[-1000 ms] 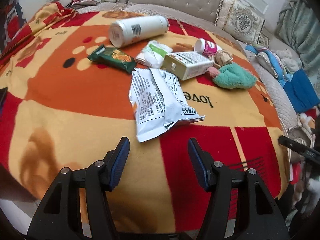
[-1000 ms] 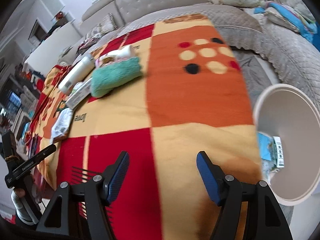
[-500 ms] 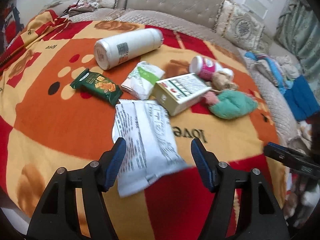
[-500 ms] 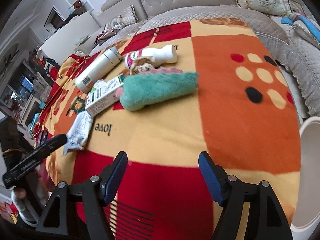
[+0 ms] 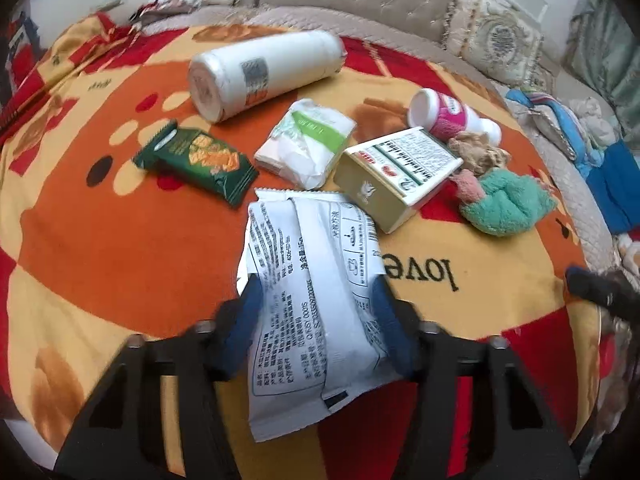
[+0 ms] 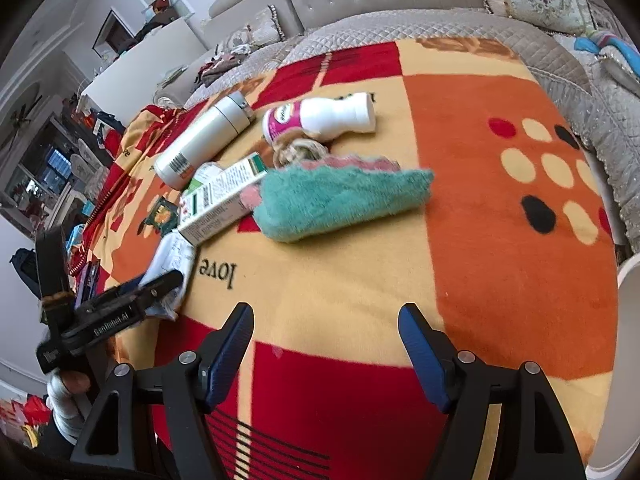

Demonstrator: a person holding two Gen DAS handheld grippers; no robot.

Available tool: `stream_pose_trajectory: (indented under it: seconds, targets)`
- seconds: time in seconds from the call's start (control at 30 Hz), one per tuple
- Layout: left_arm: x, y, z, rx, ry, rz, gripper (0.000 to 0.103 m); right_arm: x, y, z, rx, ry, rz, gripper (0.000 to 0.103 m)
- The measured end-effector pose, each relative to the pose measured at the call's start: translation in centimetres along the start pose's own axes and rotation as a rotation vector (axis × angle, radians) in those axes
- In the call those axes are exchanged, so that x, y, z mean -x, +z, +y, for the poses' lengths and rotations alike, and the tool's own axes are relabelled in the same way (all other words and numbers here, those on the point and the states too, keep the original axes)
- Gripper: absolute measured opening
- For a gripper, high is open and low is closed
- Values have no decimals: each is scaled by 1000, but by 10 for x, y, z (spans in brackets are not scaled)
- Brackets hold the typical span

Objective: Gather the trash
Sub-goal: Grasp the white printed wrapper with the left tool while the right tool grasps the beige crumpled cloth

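Wrapper: flat white printed plastic snack wrapper (image 5: 308, 292), lying on the orange, red and yellow patterned blanket (image 5: 120, 240), its near half between the left gripper's (image 5: 316, 300) blue pads.
Handling: judged very light, limp, crinkly and slick; likely to fold or slide out. Best taken across its width near the close end, where the pads now flank it.
Axis: long axis runs straight away from the left gripper, torn near edge toward the camera, sealed far edge pointing at the green-and-white carton (image 5: 396, 176).
Left gripper: jaws have just been closing, narrowed onto the wrapper; pads at its edges, firm pinch not certain.
Right gripper (image 6: 326, 332): wide apart, empty, over bare blanket; teal fluffy cloth (image 6: 340, 200) ahead.
Beyond wrapper: dark green snack packet (image 5: 196, 160) ahead-left, white cylindrical bottle (image 5: 264, 72) farther.
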State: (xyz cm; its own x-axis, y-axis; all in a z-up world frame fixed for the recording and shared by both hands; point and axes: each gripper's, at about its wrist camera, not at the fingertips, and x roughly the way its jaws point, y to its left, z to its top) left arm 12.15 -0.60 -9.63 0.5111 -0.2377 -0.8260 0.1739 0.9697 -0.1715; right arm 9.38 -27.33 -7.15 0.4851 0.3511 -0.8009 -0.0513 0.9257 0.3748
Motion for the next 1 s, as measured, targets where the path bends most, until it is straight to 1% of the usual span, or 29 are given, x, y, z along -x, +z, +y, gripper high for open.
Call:
stream_pose_trajectory:
  seconds: [0.07, 0.17, 0.23, 0.33, 0.43, 0.47, 0.5, 0.53, 0.57, 0.6, 0.63, 0.67, 0.7, 0.73, 0.77, 0.83, 0.87, 1.0]
  targets:
    - [4, -2, 0, -3, -19, 14, 40, 2, 7, 5, 11, 3, -14, 73]
    - [13, -8, -3, -41, -40, 27, 36, 4, 20, 12, 29, 6, -34, 73]
    - [18, -13, -6, -61, -47, 31, 36, 4, 34, 18, 50, -4, -52, 73]
    - [24, -20, -4, -59, -62, 37, 36, 0, 56, 28, 88, -31, -82, 73]
    - [26, -24, -3, -55, -47, 33, 37, -16, 77, 32, 98, -62, -84, 73]
    - [26, -24, -3, -54, -55, 34, 39, -23, 83, 31, 94, -63, -78, 72]
    - [27, -24, -2, -50, -82, 32, 41, -32, 90, 31, 84, -64, -69, 69]
    - [27, -24, -2, -48, -102, 28, 47, -42, 96, 30, 75, -69, -61, 67]
    - [28, -23, -2, -49, -117, 23, 51, -49, 101, 30, 70, -74, -53, 63]
    - [28, -22, -3, -55, -123, 16, 56, -57, 105, 29, 66, -80, -45, 62]
    - [28, -21, -4, -60, -115, 12, 57, -66, 109, 28, 63, -82, -31, 61]
    - [27, -20, -4, -64, -101, 8, 57, -75, 112, 28, 63, -83, -16, 56]
    - [26, -20, -4, -63, -95, 10, 57, -80, 113, 27, 64, -84, -3, 47]
    - [23, -20, -4, -58, -96, 21, 57, -87, 113, 27, 65, -83, 13, 42]
    - [19, -20, -4, -53, -101, 35, 57, -92, 111, 26, 67, -78, 24, 35]
    - [11, -22, -6, -57, -103, 63, 57, -92, 106, 24, 75, -81, 13, 31]
    - [12, -23, -6, -61, -101, 42, 58, -88, 104, 24, 85, -77, 0, 28]
    - [10, -21, -4, -41, -114, 30, 56, -56, 91, 23, 91, -31, -49, 28]
